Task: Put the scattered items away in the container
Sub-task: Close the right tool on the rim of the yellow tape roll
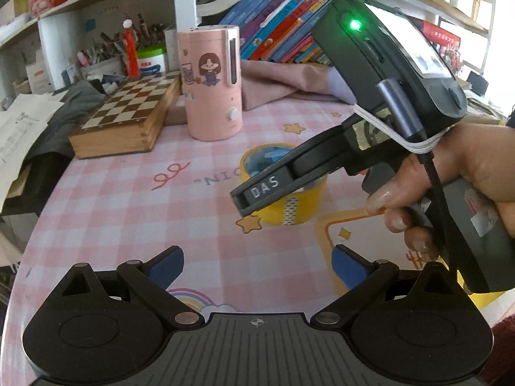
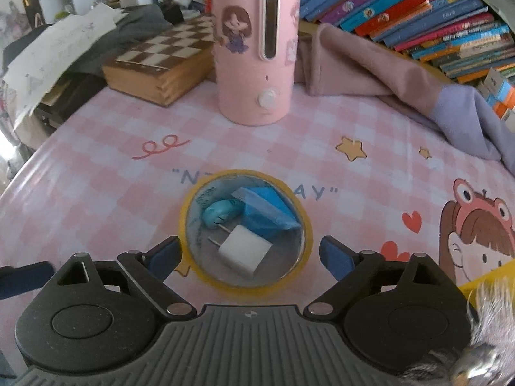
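Note:
A yellow round container stands on the pink checked tablecloth. In the right wrist view it holds a white plug adapter, a blue packet and a small teal object. My right gripper is open and empty, right above the container. In the left wrist view the container shows partly behind the right gripper's body. My left gripper is open and empty, above the cloth in front of the container.
A pink cylindrical appliance stands behind the container. A wooden chess box lies at the back left on papers and grey cloth. A pink and lilac cloth and slanted books are at the back right.

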A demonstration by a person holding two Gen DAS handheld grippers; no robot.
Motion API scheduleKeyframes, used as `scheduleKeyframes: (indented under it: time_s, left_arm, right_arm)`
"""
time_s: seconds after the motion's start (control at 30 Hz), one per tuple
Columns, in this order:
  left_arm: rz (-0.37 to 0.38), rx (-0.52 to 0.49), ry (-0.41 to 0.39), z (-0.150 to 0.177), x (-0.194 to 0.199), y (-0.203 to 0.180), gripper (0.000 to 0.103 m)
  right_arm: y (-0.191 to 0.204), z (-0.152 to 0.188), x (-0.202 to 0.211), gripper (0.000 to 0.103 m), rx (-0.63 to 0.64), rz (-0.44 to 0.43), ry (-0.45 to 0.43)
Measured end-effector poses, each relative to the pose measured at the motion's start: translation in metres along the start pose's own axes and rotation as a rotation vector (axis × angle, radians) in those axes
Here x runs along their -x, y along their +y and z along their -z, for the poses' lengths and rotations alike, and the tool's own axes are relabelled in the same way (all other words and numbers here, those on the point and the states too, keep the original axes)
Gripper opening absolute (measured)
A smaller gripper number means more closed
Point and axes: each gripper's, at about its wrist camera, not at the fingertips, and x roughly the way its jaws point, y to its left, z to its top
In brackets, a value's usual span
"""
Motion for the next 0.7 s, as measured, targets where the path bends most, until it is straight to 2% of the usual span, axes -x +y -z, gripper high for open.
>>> scheduleKeyframes:
  time_s: [0.03,0.1,0.23,0.4,0.5,0.63,0.7]
  left_arm:
    - [-0.001,0.007,-0.001,-0.001,-0.001,0.001,0.1]
    - [-0.002,0.015,-0.002,-0.002,-0.002,0.003,0.1]
    - [0.008,-0.001,-0.011,-0.005,-0.005,0.0,0.1]
    - [0.041,-0.022,-0.013,-0.008,-0.012,-0.007,0.1]
    - [0.053,-0.047,-0.027,-0.01,-0.017,-0.013,0.099]
    - [0.05,-0.064,-0.032,-0.015,-0.029,-0.016,0.098]
    - [0.051,-0.053,-0.033,-0.019,-0.036,-0.014,0.093]
  right_arm:
    - [-0.002,0.0,-0.001,0.091,-0.01,-0.01,-0.002]
    - [-0.004,0.0,-0.001,0.082,-0.021,-0.033,-0.009]
    - [-0.004,0.0,0.011,0.081,-0.02,-0.066,-0.046]
    - [-0.009,-0.003,0.051,0.081,-0.03,-0.201,-0.116]
    - [-0.014,-0.005,0.073,0.081,-0.047,-0.179,-0.188]
    - [-0.028,-0.009,0.093,0.081,-0.09,-0.096,-0.263]
    - [-0.037,-0.009,0.098,0.081,-0.123,-0.051,-0.283]
